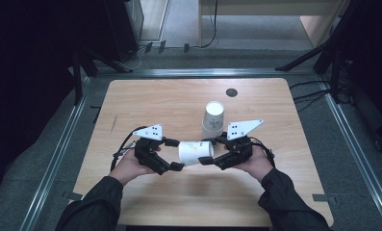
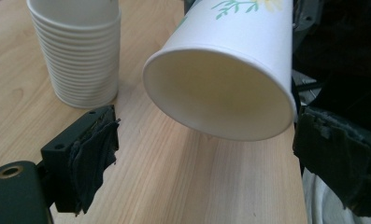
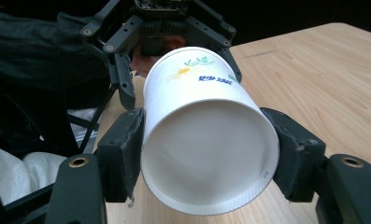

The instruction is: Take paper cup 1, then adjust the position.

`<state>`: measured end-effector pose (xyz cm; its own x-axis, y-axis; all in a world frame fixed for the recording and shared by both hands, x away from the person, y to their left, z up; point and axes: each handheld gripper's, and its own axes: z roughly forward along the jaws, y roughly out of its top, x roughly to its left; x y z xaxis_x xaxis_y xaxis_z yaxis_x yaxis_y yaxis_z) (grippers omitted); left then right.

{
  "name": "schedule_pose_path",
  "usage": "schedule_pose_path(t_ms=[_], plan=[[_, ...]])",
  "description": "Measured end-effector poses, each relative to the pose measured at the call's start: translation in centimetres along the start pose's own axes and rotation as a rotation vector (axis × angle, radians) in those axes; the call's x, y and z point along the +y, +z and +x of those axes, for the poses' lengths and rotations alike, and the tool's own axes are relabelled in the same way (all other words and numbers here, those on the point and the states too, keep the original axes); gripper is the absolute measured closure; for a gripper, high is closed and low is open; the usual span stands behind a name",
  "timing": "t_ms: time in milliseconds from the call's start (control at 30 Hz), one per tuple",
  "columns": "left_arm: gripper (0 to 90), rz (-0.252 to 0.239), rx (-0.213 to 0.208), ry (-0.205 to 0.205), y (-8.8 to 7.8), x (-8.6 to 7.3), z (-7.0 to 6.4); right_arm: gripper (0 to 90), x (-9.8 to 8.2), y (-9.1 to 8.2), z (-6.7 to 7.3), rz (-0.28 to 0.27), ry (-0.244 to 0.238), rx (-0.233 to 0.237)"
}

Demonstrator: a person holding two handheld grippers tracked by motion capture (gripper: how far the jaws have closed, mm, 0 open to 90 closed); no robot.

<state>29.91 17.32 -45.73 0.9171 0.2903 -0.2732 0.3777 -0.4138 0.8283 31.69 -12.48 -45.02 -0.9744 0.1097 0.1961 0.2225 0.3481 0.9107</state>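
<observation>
A white paper cup (image 1: 196,152) with a plant print lies level above the table's front middle, between my two grippers. My right gripper (image 1: 211,150) is shut on its closed bottom end; in the right gripper view both pads (image 3: 127,149) press the cup (image 3: 206,149) from either side. My left gripper (image 1: 175,155) faces the cup's open mouth (image 2: 220,88). In the left gripper view that gripper (image 2: 206,158) stands open, its pads (image 2: 94,154) spread wider than the rim and off it.
A stack of several nested white cups (image 1: 213,118) stands upside down just behind the held cup, also seen as the stack (image 2: 78,51) at upper left. A small dark disc (image 1: 232,92) lies near the wooden table's (image 1: 131,101) far edge. Metal rails border the table.
</observation>
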Motion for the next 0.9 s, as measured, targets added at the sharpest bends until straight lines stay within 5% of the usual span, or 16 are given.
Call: schedule_pose_path(t_ms=[433,900], plan=[[7.2,-0.064,-0.019,-0.039,0.2,-0.4,0.3,34.7,-0.2,0.1,-0.3,-0.015,0.013,0.017],[7.7,-0.088,-0.054,-0.005,1.1,-0.4,0.2,34.7,-0.3,0.8,-0.2,-0.015,0.02,0.059]])
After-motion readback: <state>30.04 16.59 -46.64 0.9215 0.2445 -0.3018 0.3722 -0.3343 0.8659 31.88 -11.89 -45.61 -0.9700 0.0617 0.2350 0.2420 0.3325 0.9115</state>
